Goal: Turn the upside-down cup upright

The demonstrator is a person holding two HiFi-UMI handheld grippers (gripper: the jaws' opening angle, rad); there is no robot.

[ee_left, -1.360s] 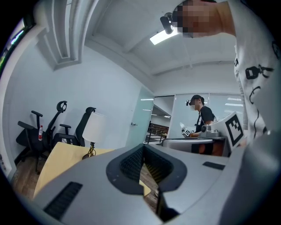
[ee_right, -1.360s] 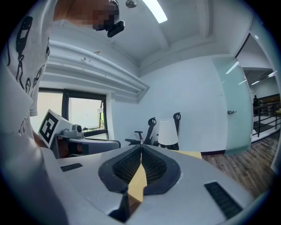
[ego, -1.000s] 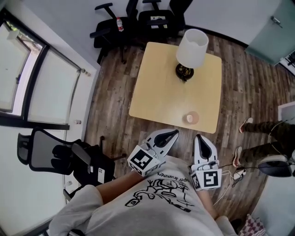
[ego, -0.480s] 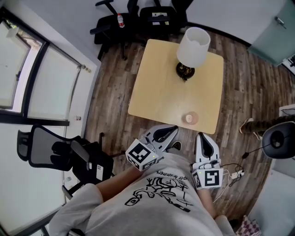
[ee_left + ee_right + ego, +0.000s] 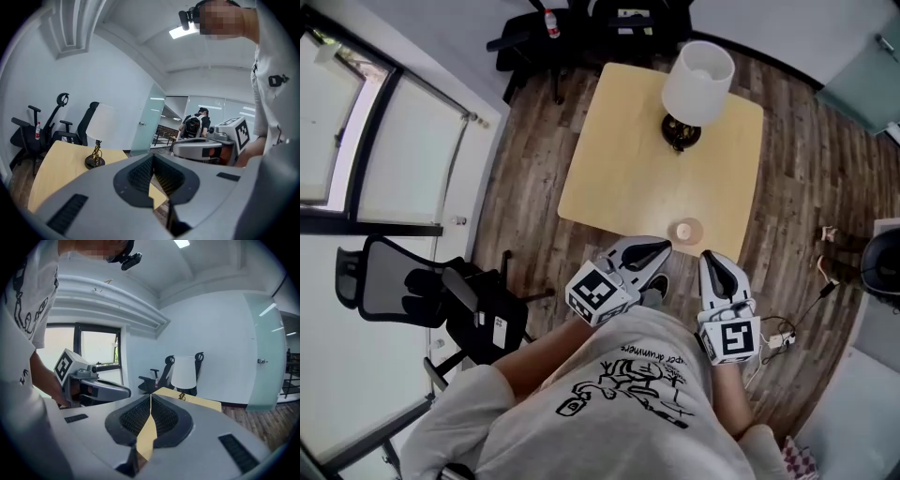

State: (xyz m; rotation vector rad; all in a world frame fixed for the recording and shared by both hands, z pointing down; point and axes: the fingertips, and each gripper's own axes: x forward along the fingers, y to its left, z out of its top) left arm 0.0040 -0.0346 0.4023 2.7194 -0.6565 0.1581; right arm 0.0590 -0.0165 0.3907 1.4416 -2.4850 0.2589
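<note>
Counter [image 5: 619, 178]: square, pale wood, set on a plank floor [image 5: 525, 187]

Cup [image 5: 685, 231]: small and pinkish, stood on the counter close to its near edge, toward the right corner. Which way up it stands cannot be made out from above. It is touched by neither claw.

Lamp [image 5: 697, 82]: white shade on a dark base, stood at the far side of the counter, well apart from the cup

Left claw [image 5: 659, 248]: jaws pressed together with nothing gripped. It is held at the near edge of the counter, left of the cup, with the tip aimed across toward it.

Right claw [image 5: 711, 258]: jaws likewise closed on nothing. It is held at the same edge, just on the person's side of the cup and slightly to its right.

Chairs [image 5: 581, 23]: black office type, ranged beyond the far edge. A further chair [image 5: 412, 305] is placed at the person's left
</note>
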